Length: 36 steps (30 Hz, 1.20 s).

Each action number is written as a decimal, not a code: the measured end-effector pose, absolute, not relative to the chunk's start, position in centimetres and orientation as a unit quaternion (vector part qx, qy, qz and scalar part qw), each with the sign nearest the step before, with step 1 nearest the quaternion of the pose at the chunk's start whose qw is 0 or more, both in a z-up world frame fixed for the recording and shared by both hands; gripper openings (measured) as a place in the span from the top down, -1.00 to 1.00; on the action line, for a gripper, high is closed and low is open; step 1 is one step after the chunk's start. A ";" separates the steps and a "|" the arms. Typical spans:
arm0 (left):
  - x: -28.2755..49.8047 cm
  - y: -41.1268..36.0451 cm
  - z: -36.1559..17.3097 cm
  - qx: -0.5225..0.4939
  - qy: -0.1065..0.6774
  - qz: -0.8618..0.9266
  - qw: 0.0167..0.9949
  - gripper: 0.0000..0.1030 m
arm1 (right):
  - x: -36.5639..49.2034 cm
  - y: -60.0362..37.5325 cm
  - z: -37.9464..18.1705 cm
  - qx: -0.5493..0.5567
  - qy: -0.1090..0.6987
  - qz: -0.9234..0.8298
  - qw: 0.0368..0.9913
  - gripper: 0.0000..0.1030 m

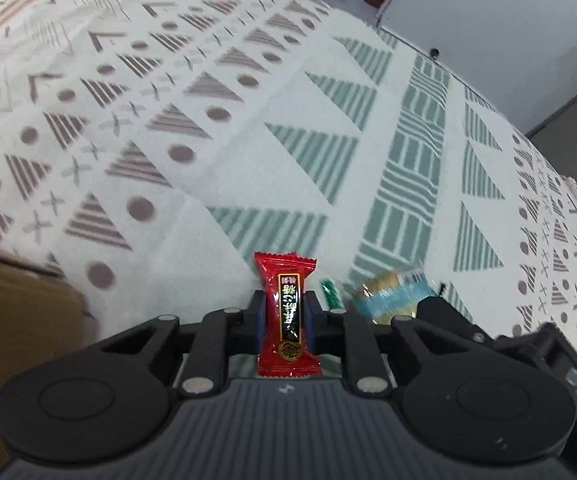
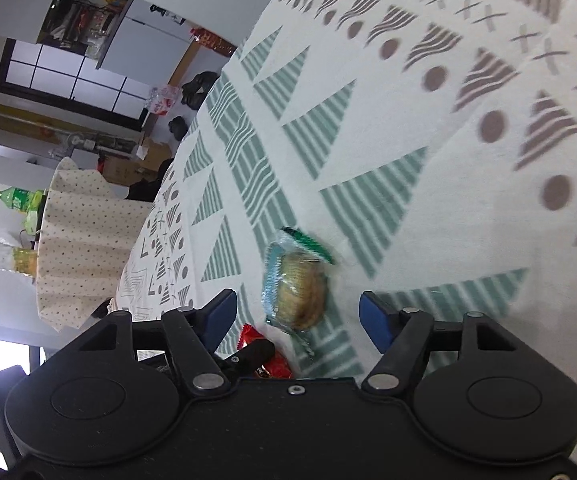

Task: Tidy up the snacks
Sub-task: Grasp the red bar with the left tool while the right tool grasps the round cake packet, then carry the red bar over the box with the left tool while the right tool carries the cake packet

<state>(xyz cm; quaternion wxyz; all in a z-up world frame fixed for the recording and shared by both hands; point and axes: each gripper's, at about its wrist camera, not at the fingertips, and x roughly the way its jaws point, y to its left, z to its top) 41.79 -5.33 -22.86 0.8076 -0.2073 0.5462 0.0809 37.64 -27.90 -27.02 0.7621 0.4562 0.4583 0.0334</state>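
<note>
My left gripper [image 1: 286,310] is shut on a red candy packet [image 1: 286,312], which stands upright between the blue pads above the patterned tablecloth [image 1: 216,128]. Just right of it lie a small green candy [image 1: 330,292] and a blue-wrapped biscuit [image 1: 392,294]. In the right wrist view my right gripper [image 2: 300,314] stands open around the biscuit [image 2: 296,288], and its pads [image 2: 376,316] are clear of the wrapper on both sides. The green candy [image 2: 308,242] lies beyond the biscuit. The red candy packet [image 2: 272,364] shows low down by a black finger of the left gripper [image 2: 254,354].
A brown cardboard box [image 1: 16,320] sits at the left of the cloth. The table edge curves along the right, with a white cabinet [image 1: 488,20] behind it. A second table with a dotted cloth [image 2: 84,236] carries bottles [image 2: 16,198].
</note>
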 end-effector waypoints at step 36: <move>32.9 -3.2 -14.4 -0.231 0.497 0.076 0.833 0.65 | 31.2 -27.2 -20.9 0.433 0.423 0.042 0.795 0.61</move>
